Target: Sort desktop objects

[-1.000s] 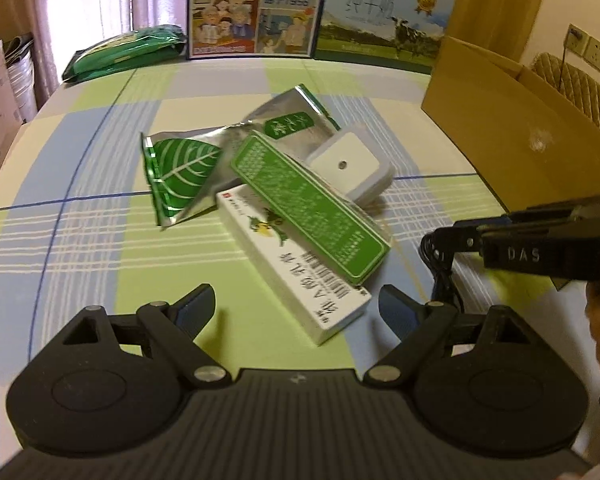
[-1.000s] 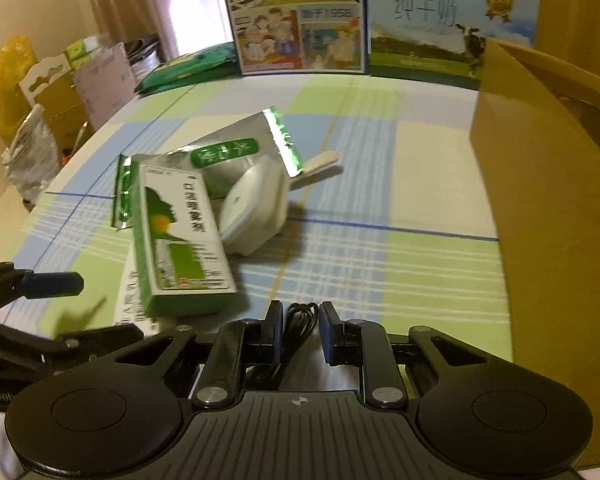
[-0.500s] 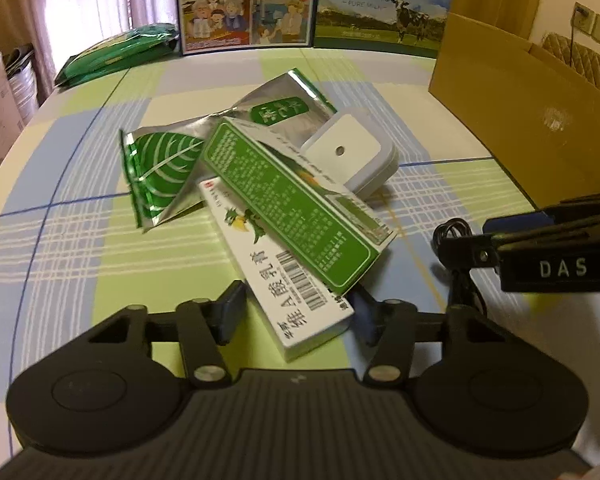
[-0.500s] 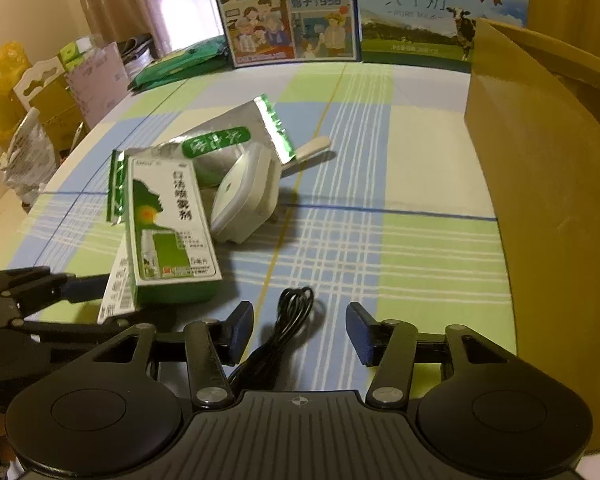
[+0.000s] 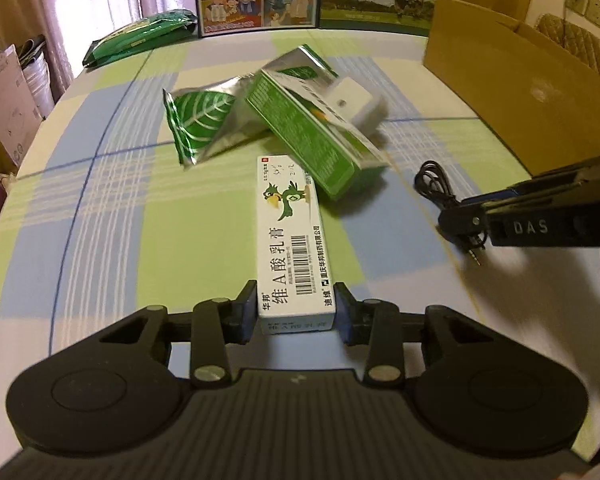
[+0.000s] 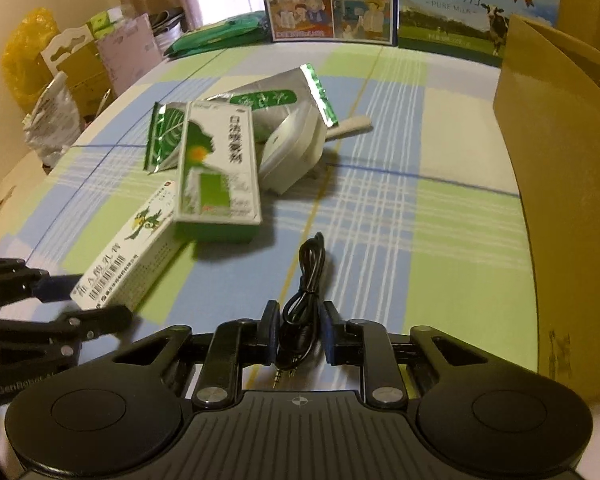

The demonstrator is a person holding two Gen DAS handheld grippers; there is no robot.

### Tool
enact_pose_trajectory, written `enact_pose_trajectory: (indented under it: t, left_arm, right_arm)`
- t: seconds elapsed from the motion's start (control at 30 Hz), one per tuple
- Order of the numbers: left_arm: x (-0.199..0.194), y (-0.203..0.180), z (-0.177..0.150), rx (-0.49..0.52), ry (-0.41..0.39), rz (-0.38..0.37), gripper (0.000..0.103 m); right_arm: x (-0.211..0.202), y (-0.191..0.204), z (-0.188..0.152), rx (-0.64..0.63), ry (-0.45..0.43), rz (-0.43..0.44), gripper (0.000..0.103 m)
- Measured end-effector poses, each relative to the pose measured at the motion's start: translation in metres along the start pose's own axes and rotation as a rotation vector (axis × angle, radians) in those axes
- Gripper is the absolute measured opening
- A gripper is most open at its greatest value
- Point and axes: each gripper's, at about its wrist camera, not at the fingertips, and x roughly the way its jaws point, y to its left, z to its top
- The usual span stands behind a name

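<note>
Jaws of the left gripper (image 5: 295, 311) pinch the long white cardboard ointment box (image 5: 293, 236) by its near end, its length pointing straight ahead, while the right gripper (image 6: 299, 330) pinches the coiled black audio cable (image 6: 306, 284).

- A home room: pink curtains (image 5: 60, 12) hang behind a table with a checked cloth (image 5: 112, 208).
- Milk cartons (image 6: 476, 4), a cardboard box (image 5: 512, 92) and a quilted chair (image 5: 580, 46) stand around.

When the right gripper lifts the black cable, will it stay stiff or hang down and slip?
The black cable is thin and loosely coiled, so it will probably droop on both sides of the right gripper. It looks light. Its plug ends lie loose behind the fingers, so they may swing. The jaws appear near the bundle but not clearly pinching it; a strand could slip out.
</note>
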Motion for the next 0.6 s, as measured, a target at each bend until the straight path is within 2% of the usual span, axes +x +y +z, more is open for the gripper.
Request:
enact_pose_trajectory:
  t: [0.2,0.33,0.43,0.6]
  left_arm:
    - [-0.013,-0.016,-0.019,0.022,0.003,-0.02,0.034]
    - [-0.013,-0.013,-0.019,0.005,-0.009,-0.015,0.041]
    - [-0.014,-0.011,-0.016,-0.01,-0.027,-0.011,0.043]
    - [-0.008,-0.009,-0.011,-0.035,-0.032,-0.02,0.044]
  right_arm:
    - [-0.031,0.0,-0.029,0.0,0.002,-0.015,0.02]
    - [-0.037,-0.006,-0.035,0.028,-0.024,-0.042,0.042]
    - [-0.034,-0.007,-0.034,0.026,-0.033,-0.058,0.042]
    - [-0.025,-0.003,-0.03,0.013,-0.046,-0.039,0.042]
